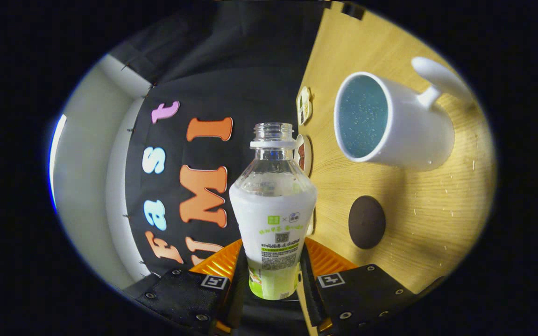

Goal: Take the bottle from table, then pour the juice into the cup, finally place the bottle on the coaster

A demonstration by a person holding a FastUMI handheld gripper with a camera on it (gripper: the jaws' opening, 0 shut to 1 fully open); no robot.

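Wood-grain table at 3 o'clock, pale, lit warm from above, flecked with small white specks. Black cloth wall from 12 to 8 o'clock, creased near top. Plain off-white wall at 9 o'clock, bright strip along its outer side.

The gripper is rolled sideways, its jaws clamped on the bottle.

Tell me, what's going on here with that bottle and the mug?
A person is working a handheld gripper, and its two fingers are clamped on the lower part of an uncapped bottle. The view is rolled sideways, so the bottle seems tipped toward the white cup on the wooden table. The cup's inside looks bluish and speckled. No juice is visibly flowing. A dark round coaster lies on the table near the cup, with nothing on it.
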